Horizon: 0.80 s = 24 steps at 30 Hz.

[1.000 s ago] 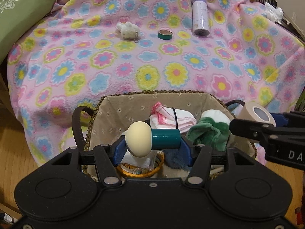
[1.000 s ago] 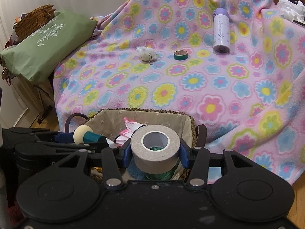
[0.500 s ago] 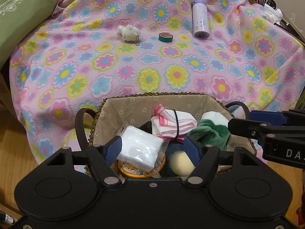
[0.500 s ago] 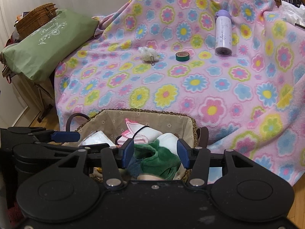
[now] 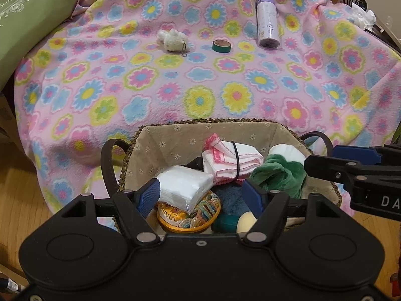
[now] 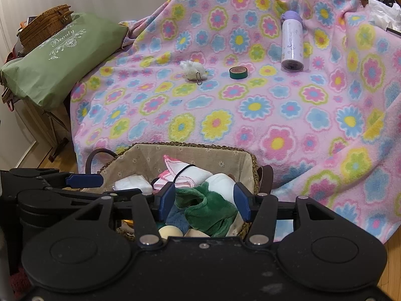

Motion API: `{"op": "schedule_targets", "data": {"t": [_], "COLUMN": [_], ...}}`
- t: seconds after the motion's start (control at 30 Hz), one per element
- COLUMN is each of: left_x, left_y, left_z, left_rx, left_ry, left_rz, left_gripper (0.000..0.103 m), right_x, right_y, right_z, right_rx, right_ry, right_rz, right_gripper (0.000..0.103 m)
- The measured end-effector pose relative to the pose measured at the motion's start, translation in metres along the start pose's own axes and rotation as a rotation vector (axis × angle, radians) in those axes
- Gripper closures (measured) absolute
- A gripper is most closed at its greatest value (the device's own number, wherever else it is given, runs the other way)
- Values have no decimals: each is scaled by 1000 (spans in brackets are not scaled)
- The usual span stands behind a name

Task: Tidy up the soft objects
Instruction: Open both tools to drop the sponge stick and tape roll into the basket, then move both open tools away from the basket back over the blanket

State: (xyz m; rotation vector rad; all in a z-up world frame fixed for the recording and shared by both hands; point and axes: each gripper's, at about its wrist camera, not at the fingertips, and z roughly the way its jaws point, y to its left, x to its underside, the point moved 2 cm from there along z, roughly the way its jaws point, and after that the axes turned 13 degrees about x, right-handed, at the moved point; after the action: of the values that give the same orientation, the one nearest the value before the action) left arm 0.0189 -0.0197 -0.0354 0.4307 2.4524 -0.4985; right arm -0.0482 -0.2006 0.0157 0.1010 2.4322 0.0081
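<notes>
At the far left, a green cushion (image 6: 60,57) lies beside the flowered pink blanket (image 5: 200,80). On the blanket, far from the cameras, sit a small white plush toy (image 5: 172,39), then a green tape roll (image 5: 221,46), then a lavender bottle (image 5: 267,23) lying on its side to the right.

Near the cameras stands a lined wicker basket (image 5: 175,138) against the blanket's near edge. Both grippers hang over it. The left gripper (image 5: 203,195) has its jaws spread apart and holds nothing; between them show a white tissue pack (image 5: 183,188) lying on a round striped coaster (image 5: 200,215), and a cream-and-teal mushroom toy (image 5: 238,222) at the basket's near side. Further right lie a white cloth with pink trim (image 5: 233,160) banded by a black elastic, and a green plush piece (image 5: 278,175). The right gripper (image 6: 204,200) is likewise spread wide and empty, hovering over the green plush.
</notes>
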Motion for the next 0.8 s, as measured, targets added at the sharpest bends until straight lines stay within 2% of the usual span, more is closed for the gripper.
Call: {"op": "schedule_targets", "data": {"t": [0.8], "left_x": [-1], "left_y": [1], "left_z": [-2], "left_rx": [-62], "left_ry": [-16], "left_rz": [-1], "left_gripper": [34], "right_x": [2], "right_y": [-1], "right_z": [2], "right_rx": [0], "right_ry": [10], "right_rz": [9], "right_gripper": [50]}}
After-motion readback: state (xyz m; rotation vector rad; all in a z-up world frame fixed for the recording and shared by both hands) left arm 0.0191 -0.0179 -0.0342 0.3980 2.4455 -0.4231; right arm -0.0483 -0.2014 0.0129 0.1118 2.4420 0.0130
